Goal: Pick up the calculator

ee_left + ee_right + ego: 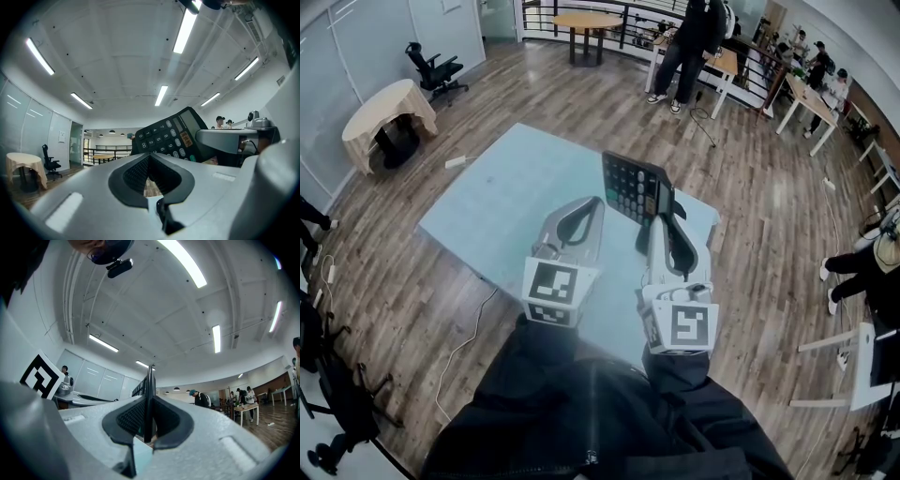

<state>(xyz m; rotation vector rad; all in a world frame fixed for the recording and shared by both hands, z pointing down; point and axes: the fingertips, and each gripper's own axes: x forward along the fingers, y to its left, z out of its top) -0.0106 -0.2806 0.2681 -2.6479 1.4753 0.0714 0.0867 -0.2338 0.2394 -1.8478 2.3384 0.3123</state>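
A black calculator (634,186) with grey keys is held up on edge above the pale blue table (492,202). My right gripper (660,221) is shut on its lower right edge. In the right gripper view the calculator (149,394) shows edge-on as a thin dark blade between the pads of the right gripper (148,430). My left gripper (593,204) hovers just left of it, shut with nothing between its fingers. In the left gripper view the left gripper (149,174) points level, and the calculator (169,136) tilts up to its right with its keys and display facing the camera.
The table stands on a wood floor. A cloth-covered round table (386,111) and an office chair (434,67) are at the far left. A person (689,47) stands by desks (727,67) at the back, and more people are at the right. A cable (464,339) runs over the floor.
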